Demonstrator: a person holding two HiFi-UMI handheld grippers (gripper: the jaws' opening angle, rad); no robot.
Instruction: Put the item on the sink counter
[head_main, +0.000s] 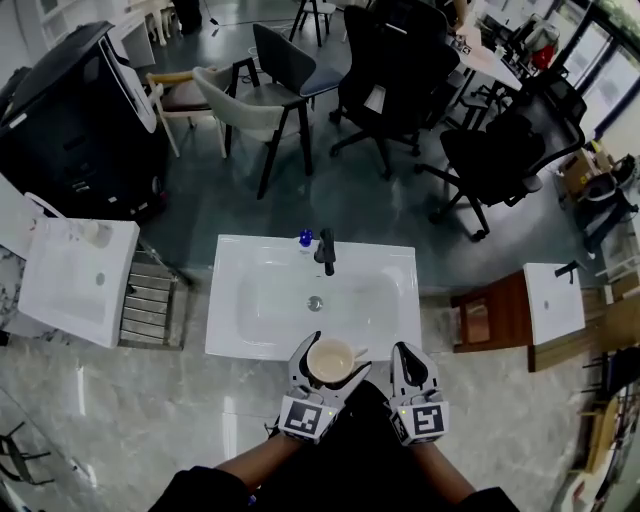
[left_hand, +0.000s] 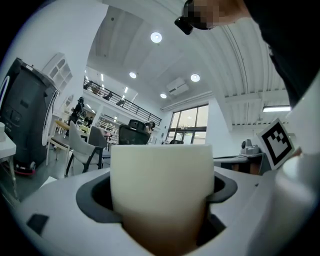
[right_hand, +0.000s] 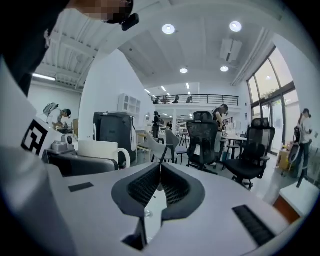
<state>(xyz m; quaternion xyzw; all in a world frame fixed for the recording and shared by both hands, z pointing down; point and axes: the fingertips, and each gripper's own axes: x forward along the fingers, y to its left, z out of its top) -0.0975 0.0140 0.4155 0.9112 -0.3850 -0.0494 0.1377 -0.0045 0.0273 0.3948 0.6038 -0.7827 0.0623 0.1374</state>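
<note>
A cream mug (head_main: 331, 360) sits upright between the jaws of my left gripper (head_main: 329, 368), which is shut on it just above the near edge of the white sink counter (head_main: 232, 330). In the left gripper view the mug (left_hand: 161, 190) fills the middle, clamped between both jaws. My right gripper (head_main: 412, 368) hangs right beside it, shut and empty; its jaws (right_hand: 160, 187) meet with nothing between them. From the right gripper view the mug (right_hand: 102, 149) shows to the left with its handle towards me.
The sink has a black faucet (head_main: 326, 250) and a small blue item (head_main: 305, 238) at its back edge. A second white basin (head_main: 75, 280) stands left, a wooden stand (head_main: 490, 310) right. Office chairs (head_main: 390, 70) and a black machine (head_main: 75, 120) stand beyond.
</note>
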